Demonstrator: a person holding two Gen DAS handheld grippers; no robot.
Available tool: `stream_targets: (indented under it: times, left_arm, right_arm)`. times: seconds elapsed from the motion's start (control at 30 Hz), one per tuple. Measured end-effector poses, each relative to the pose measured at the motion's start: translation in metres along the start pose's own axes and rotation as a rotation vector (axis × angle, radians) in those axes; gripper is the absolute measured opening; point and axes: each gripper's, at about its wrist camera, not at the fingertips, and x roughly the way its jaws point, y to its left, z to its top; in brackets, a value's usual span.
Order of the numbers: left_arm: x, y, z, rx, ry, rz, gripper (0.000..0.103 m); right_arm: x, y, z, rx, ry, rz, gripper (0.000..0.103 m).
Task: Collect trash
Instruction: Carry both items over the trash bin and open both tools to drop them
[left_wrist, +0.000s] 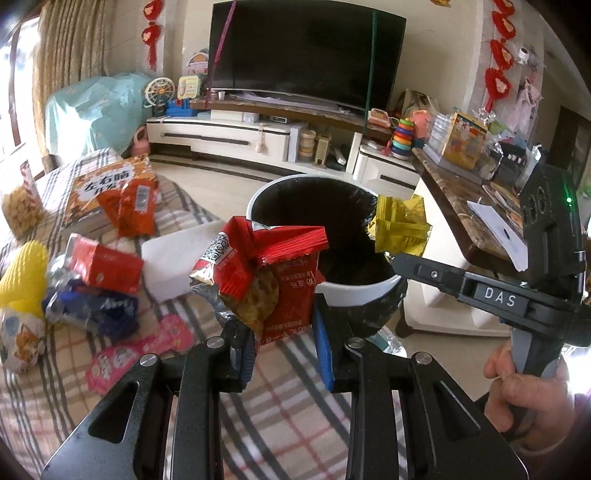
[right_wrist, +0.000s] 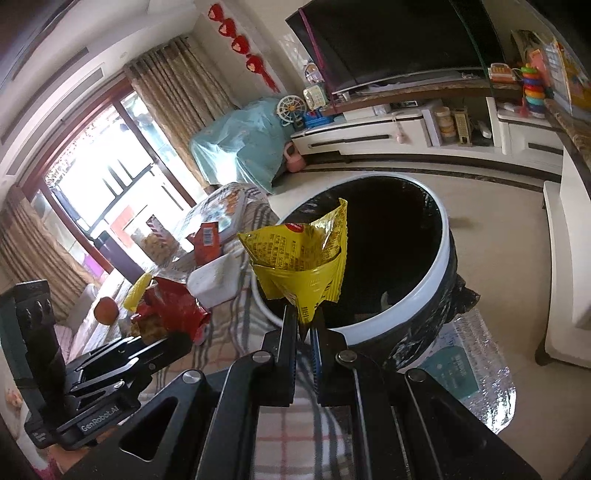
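Two wrappers were up at the bin, one pinched in each of my grippers.

Nearest me, my left gripper (left_wrist: 282, 347) had its jaws parted but bearing on the red snack wrapper (left_wrist: 266, 273), which hung at the bin's near rim, not yet clearly over the opening. My right gripper (right_wrist: 303, 328) had its jaws nearly together on the bottom corner of the yellow wrapper (right_wrist: 303, 258), held upright above the black-lined trash bin (right_wrist: 417, 295). To drop cleanly, I judged I should carry the red one further over the liner before letting go, and open the right jaws fully so the foil fell free. Beyond, more trash (left_wrist: 99, 284) lay on the plaid tablecloth (left_wrist: 288, 406), left of the bin.
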Motion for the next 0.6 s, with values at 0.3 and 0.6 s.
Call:
stream_targets:
  times: [0.3,0.6]
  left_arm:
    - [0.033,-0.009,0.025,0.024,0.033,0.001,0.026]
    - [0.063,-0.021,0.04,0.037,0.069,-0.01,0.026]
  right_arm:
    - [0.01,-0.016,0.02,0.001,0.019,-0.024,0.007]
    - [0.021,-0.03,0.038,0.004,0.035,-0.038,0.007]
